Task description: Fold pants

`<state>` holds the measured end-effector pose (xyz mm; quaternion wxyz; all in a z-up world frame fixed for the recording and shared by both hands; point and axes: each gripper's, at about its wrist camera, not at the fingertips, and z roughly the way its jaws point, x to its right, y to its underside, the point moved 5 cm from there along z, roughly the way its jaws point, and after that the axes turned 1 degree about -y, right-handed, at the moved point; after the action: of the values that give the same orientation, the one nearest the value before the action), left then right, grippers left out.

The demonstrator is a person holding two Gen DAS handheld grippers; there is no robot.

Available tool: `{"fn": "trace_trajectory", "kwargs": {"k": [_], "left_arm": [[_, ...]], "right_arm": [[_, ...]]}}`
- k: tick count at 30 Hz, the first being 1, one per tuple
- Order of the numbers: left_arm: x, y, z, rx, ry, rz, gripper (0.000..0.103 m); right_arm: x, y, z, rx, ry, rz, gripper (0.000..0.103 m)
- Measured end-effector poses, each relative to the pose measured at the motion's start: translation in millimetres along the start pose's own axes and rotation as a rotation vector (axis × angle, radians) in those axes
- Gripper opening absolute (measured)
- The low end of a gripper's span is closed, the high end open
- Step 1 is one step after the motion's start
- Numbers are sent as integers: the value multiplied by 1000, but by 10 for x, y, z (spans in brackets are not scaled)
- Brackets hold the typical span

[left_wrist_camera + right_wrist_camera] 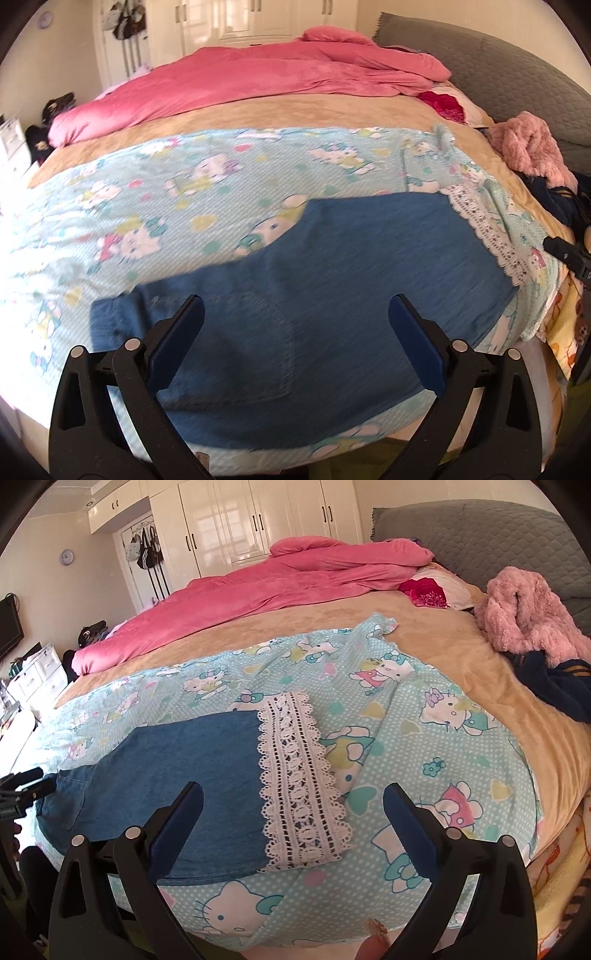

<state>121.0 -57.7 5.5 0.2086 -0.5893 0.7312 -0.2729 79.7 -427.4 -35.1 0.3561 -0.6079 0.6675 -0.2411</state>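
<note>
Blue denim pants (332, 280) with a white lace hem (484, 229) lie flat on a light blue cartoon-print sheet (147, 206) near the bed's front edge. My left gripper (295, 314) is open and empty, hovering over the waist and pocket end. In the right wrist view the pants (177, 775) lie to the left and the lace hem (295, 782) sits between my fingers. My right gripper (293, 801) is open and empty above the hem. The right gripper's tip (569, 254) shows at the right edge of the left wrist view; the left one (22, 786) shows at the left of the right wrist view.
A pink duvet (277, 583) is bunched at the far side of the bed. A fluffy pink garment (528, 613) and a dark blue garment (554, 686) lie at the right on a tan blanket (461, 657). A grey headboard cushion (480, 528) is behind; white wardrobes (258, 513) stand beyond.
</note>
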Motion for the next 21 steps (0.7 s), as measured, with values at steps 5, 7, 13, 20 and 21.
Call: {"fn": "trace_trajectory", "kwargs": {"k": [5,7,13,20,21], "left_arm": [[287,-187,148,-2,22,62,93],[362,-229,213,-9,33,78,93],[622,-371,421,-35,52,128,94],[868,-527,621,-48,70,183,93],[897,-547,647,-51,73,189,93]], "right_arm": [[135,18,6,8,39,11,97],[177,22,19,10,50,17,97],[246,26,87,17,51,26,97],[282,54,141,7,39,22,97],[292,52,148,6,38,21,97]]}}
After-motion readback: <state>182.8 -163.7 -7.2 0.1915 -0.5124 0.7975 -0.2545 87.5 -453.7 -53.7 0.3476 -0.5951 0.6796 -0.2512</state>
